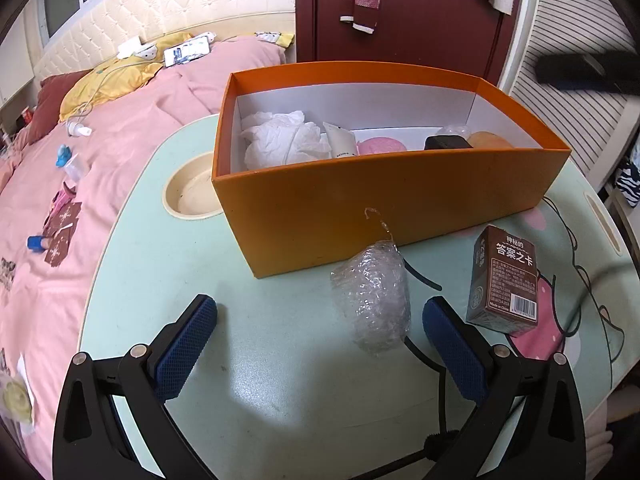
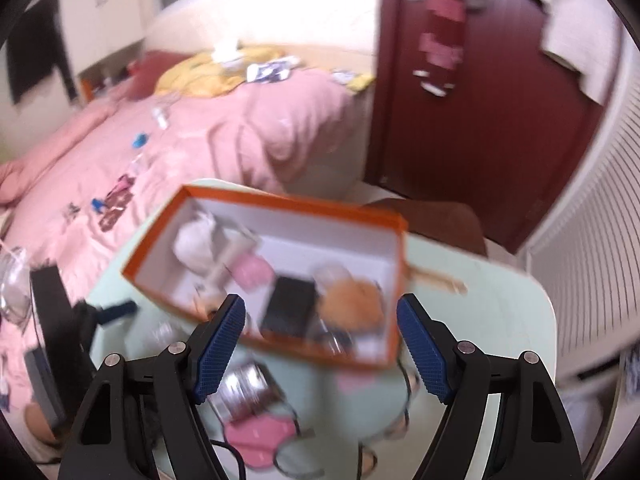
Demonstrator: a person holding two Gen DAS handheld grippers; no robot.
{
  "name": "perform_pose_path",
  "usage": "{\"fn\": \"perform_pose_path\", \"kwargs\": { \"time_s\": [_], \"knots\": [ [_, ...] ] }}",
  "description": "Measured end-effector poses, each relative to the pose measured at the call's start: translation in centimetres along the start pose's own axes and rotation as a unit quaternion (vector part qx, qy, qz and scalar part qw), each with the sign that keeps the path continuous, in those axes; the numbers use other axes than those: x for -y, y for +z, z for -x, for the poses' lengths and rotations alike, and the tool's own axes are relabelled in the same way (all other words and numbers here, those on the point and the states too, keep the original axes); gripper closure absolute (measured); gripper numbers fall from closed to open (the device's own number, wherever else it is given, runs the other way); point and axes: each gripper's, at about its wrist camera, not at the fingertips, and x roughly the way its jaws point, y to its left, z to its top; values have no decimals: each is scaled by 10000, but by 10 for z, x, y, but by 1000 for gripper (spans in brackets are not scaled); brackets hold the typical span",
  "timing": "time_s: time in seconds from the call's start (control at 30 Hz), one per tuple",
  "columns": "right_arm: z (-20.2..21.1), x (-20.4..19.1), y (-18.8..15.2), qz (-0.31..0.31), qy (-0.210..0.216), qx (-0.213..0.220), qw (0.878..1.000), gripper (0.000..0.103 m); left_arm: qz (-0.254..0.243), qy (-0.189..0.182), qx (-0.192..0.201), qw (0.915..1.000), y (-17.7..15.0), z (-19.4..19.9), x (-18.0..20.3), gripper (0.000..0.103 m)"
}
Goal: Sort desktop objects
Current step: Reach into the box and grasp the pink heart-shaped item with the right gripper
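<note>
Pale green table [image 1: 280,400] under me — my left gripper [image 1: 320,344] gapes empty, bubble wrap [image 1: 374,300] just inside its right pad: light, squashy, slippery, best pinched mid-bundle. My right gripper [image 2: 320,344] hangs released above the orange box [image 2: 394,280].

A pale green bench [image 1: 260,380] carries an open orange box [image 1: 360,208], a wad of bubble wrap [image 1: 374,300] and a brown card box [image 1: 504,280]

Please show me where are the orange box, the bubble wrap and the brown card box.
orange box [image 1: 320,216], left wrist view, on its near outer wall.
bubble wrap [image 1: 374,300], left wrist view, on its crumpled middle.
brown card box [image 1: 505,280], left wrist view, on its printed face.
</note>
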Motion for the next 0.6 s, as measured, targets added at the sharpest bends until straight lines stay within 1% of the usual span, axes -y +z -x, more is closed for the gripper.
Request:
{"fn": "perform_pose_path", "kwargs": {
  "time_s": [0.07,0.1,0.2,0.23,0.33,0.43,0.47,0.53,0.57,0.6],
  "knots": [
    [-24,-6,24,202,388,-463,9980,24,1,-2,0,10000,0,0,0,0],
    [-37,-9,34,296,571,-717,9953,29,1,-3,1,10000,0,0,0,0],
    [-77,-19,49,696,715,-1407,9850,40,13,-1,5,10000,0,0,1,0],
    [-89,-23,53,824,751,-1613,9806,41,14,1,4,10000,0,0,1,0],
    [-114,-31,53,1127,712,-1917,9724,42,19,6,2,10000,1,1,2,0],
    [-132,-39,52,1207,871,-2254,9628,42,25,11,1,10000,1,2,3,0],
    [-135,-41,52,1227,893,-2301,9612,42,28,14,1,10000,1,2,4,0],
    [-142,-43,52,1313,779,-2417,9583,48,34,18,-1,10000,1,2,4,0],
    [-146,-44,52,1364,715,-2474,9566,60,38,18,-10,10000,1,2,5,0],
    [-147,-45,51,1416,677,-2474,9561,65,41,18,-14,10000,1,2,5,0]
  ]
}}
